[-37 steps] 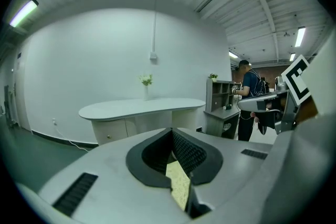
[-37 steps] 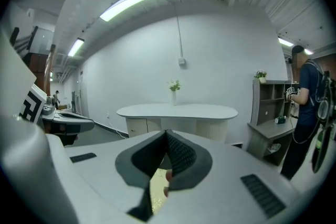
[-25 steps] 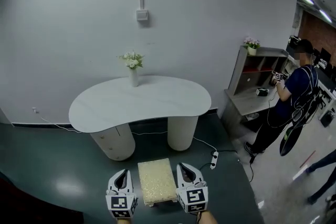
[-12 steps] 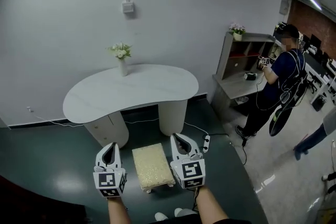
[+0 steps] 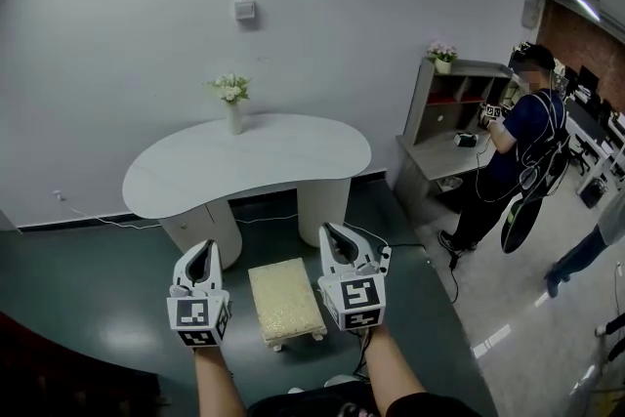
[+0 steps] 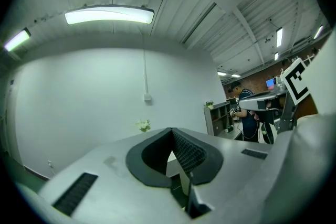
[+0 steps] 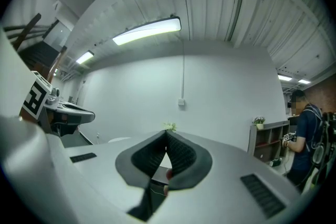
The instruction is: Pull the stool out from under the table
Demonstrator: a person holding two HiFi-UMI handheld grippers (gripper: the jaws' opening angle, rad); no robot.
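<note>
The stool stands on the dark floor in front of the kidney-shaped white table, out from under the tabletop and apart from the two rounded pedestals that carry it. It is a low rectangular piece with a cream, textured top and short pale feet, its long side running away from me toward the gap between the pedestals.

From the head view I see my left gripper on the stool's left and my right gripper on its right, so the stool lies between them. Both point toward the table. In the left gripper view the jaws are brought together at the tips with nothing caught between the ribbed pads. The right gripper view shows the same: pads meeting at the tip, nothing gripped. Neither view along the jaws shows the stool; both look across at the white wall and the table edge.

A slim vase of white flowers stands at the table's back edge, below a wall switch box. A power strip lies on the floor by the right pedestal. Off to the right a person stands at a grey shelf unit with a small potted plant on top.
</note>
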